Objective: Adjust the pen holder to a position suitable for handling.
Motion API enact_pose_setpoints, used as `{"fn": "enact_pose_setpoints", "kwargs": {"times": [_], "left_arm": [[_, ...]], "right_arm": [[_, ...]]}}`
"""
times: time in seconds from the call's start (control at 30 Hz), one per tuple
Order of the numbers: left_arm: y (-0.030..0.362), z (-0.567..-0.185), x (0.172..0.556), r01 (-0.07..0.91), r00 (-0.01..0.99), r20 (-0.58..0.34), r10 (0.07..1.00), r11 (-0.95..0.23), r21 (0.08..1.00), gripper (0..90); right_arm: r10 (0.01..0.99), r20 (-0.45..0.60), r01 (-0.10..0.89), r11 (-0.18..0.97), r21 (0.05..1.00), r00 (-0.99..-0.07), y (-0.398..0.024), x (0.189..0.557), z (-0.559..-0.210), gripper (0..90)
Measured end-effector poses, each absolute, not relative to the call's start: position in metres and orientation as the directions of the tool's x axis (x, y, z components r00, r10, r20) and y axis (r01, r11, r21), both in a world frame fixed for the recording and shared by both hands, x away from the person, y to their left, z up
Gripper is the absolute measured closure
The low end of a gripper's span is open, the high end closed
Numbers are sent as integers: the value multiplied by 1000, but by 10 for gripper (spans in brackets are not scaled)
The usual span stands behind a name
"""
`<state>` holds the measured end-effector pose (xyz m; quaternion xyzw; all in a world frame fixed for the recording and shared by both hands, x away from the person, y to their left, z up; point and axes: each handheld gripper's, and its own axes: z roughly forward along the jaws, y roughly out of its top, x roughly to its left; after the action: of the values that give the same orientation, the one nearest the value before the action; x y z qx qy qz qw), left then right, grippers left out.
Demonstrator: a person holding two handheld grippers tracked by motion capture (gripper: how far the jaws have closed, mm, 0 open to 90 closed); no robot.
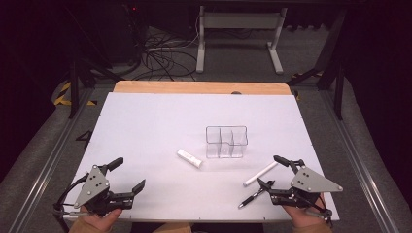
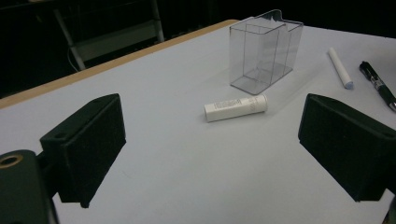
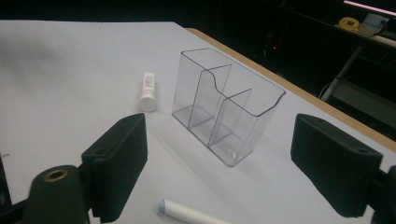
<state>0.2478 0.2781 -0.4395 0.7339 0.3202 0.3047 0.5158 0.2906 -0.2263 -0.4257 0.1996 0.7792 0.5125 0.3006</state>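
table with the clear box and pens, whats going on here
A person holds a two-jaw tool in each hand at the near edge of the table. The left tool and right tool are both open and hold nothing. A clear organizer stands upright and empty mid-table. A white tube lies to its left, and a white stick and a black pen lie near the right tool. Nothing has been picked up.

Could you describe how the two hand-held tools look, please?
Both the left tool and the right tool have black frames with two blocky black jaws. A grey three-cornered plate with small holes sits on top of each. A dark cable trails from each, near the hands.
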Motion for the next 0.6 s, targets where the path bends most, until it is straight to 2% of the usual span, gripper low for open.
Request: {"fn": "enact_pose_setpoints", "kwargs": {"times": [0.6], "left_arm": [[278, -440, 249, 163, 614, 109, 782, -261, 952, 89]], "right_arm": [[574, -236, 32, 417, 908, -784, -198, 306, -415, 183]]}}
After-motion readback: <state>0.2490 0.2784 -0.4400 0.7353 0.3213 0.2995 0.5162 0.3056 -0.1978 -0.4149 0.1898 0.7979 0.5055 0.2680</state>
